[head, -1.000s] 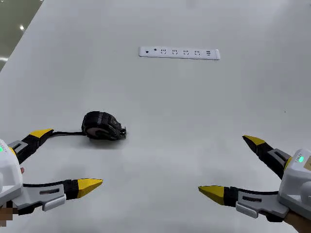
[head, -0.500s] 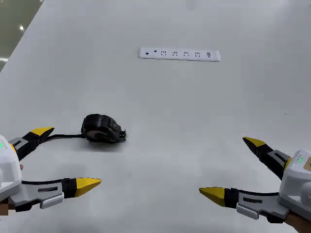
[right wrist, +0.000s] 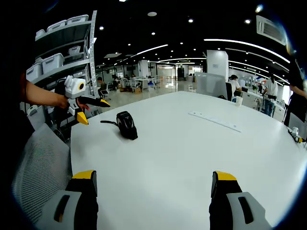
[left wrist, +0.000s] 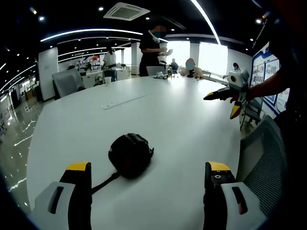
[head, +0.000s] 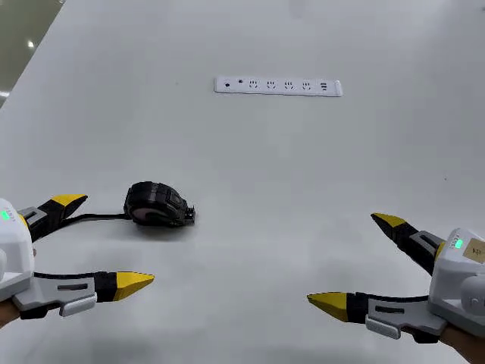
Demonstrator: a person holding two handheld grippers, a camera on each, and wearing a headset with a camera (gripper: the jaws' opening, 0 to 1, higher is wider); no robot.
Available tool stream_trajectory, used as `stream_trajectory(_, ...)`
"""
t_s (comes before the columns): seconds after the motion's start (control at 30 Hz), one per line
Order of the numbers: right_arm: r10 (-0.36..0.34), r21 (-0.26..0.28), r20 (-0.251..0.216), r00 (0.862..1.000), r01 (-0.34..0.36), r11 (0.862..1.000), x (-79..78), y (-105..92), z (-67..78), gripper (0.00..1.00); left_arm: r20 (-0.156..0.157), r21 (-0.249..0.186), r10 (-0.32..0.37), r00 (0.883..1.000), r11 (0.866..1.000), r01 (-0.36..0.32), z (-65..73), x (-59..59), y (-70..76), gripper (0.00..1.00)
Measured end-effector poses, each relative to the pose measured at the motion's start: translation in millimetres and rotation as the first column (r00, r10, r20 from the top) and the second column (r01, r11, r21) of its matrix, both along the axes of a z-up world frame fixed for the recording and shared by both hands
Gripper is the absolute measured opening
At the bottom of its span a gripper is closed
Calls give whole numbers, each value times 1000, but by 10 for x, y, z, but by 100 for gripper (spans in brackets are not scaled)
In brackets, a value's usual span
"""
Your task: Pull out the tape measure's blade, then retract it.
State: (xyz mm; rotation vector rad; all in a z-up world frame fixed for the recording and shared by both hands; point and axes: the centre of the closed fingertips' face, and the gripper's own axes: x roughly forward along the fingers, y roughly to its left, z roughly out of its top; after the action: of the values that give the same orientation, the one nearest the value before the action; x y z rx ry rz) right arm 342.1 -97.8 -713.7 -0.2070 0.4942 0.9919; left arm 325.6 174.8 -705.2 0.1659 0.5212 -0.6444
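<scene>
tape measure (head: 155, 205) lies on the white table (head: 303, 167) left of centre, just ahead of the left gripper (head: 107, 239), jaws spread and empty; right gripper (head: 348, 259) likewise spread, well apart. blade is judged fully wound inside its case (head: 148, 201), the sole container. unpinned case could be dragged when the hook (head: 192, 214) is pulled; cord (head: 98, 217) may be snagged.

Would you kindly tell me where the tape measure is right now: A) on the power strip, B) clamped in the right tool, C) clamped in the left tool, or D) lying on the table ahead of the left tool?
D: the tape measure lies on the table just beyond the open left tool, far from the open right tool and the power strip.
</scene>
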Motion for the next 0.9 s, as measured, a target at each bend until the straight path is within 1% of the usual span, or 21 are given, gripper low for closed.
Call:
stream_trajectory(0.17,15,-3,-5,1000,-15,1000,34,38,-19,99,-5,2,-3,1000,1000,3,-18,52,23,95)
stream_trajectory(0.43,45,-12,-15,999,-45,999,68,100,-69,99,-24,4,-21,999,1000,22,-60,97,24,94)
stream_trajectory(0.9,112,-32,-35,993,-113,993,160,241,-172,99,-50,31,-80,996,996,82,-130,234,38,90)
